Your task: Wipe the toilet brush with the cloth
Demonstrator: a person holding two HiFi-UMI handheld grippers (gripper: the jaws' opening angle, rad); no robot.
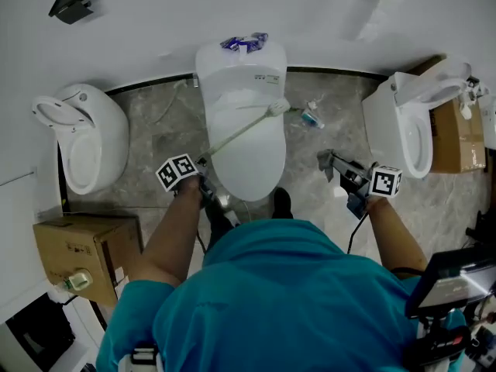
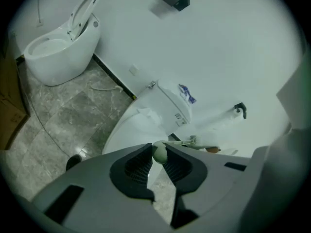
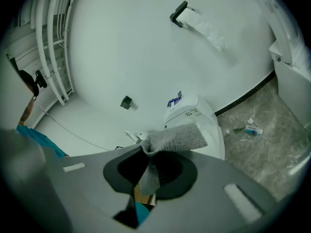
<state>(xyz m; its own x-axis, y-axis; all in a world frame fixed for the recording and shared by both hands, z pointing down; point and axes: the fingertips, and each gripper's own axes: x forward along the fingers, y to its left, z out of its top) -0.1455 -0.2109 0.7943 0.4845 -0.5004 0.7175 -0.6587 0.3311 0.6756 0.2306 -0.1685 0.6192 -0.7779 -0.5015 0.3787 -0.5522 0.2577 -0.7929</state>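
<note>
- The left tongs [image 2: 159, 147] are clamped on the rounded, pale green end of the long, pale-handled toilet brush [image 1: 246, 129]; the knob sits pinched between the two ribbed black pads.
- In the head view the brush runs from those tongs, at about 7 o'clock of the middle toilet, up toward 1 o'clock. Its white bristled head lies over the back of the lid, close to the cistern; whether it touches the lid cannot be told.
- The right tongs [image 3: 147, 153] are closed on a grey, nubbly woven cloth [image 3: 177, 137]. A fold is nipped between the pads, and the rest of the cloth fans out above them and hangs below.
- Cloth and brush are well apart: in the head view the cloth is held at 3 o'clock of the middle toilet, off its right side and above the floor.
- The middle white ceramic toilet [image 1: 252, 165] has its lid shut and stands at 12 o'clock from the person.
- A second white toilet [image 1: 89, 146], open, stands at 10 o'clock, and a third [image 1: 407, 134], lid raised, at 2 o'clock.
- A brown cardboard box [image 1: 93, 242] sits at 8 o'clock.
- A small tube [image 1: 310, 118] lies on the grey marbled floor [image 1: 155, 126], between the middle and right toilets.
</note>
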